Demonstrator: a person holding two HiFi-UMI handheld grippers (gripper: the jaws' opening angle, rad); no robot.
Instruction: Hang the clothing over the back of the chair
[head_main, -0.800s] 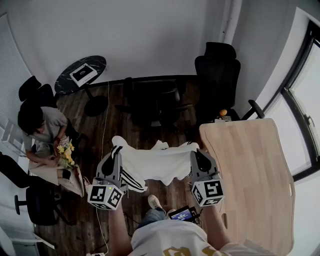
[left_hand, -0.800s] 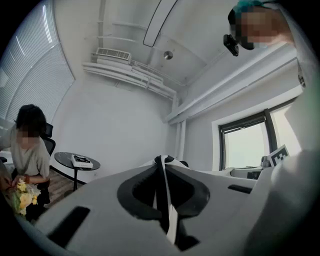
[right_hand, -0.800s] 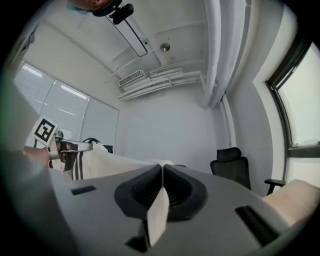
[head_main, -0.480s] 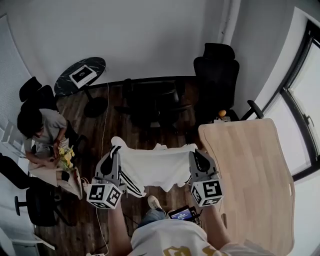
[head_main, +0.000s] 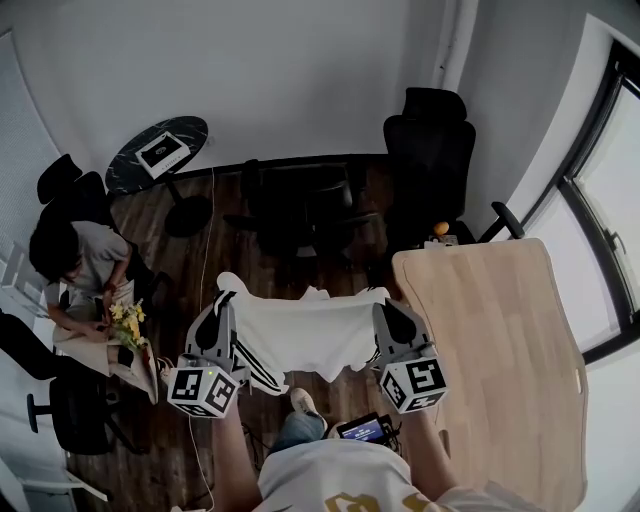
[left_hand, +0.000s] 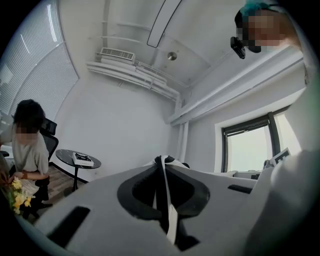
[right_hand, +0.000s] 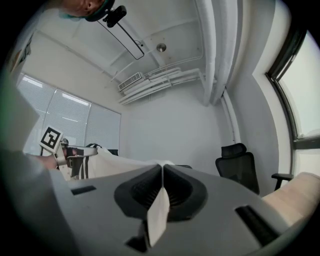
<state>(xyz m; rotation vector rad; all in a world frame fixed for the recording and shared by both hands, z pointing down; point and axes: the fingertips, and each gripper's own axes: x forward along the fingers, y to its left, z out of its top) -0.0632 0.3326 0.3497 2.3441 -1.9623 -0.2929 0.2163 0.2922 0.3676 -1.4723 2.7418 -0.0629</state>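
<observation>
A white garment (head_main: 310, 330) with black stripes at its left edge hangs stretched between my two grippers over the dark wood floor. My left gripper (head_main: 222, 302) is shut on its striped left end (left_hand: 167, 210). At the garment's right end my right gripper (head_main: 388, 312) pinches a white fold (right_hand: 159, 212) between closed jaws. A black high-backed office chair (head_main: 430, 150) stands against the far wall, beyond the garment and to the right; it also shows in the right gripper view (right_hand: 237, 165). A dark low chair (head_main: 300, 205) stands straight ahead, farther than the cloth.
A light wooden desk (head_main: 495, 345) fills the right side, with a window (head_main: 610, 210) beyond it. A seated person (head_main: 80, 265) with yellow flowers (head_main: 128, 318) is at the left. A round black side table (head_main: 160, 150) carries a box. My own shoe and a phone lie below the garment.
Both grippers and the stretched garment have shifted slightly toward the lower left in the head view. The seated person has moved a little. The grips are unchanged.
</observation>
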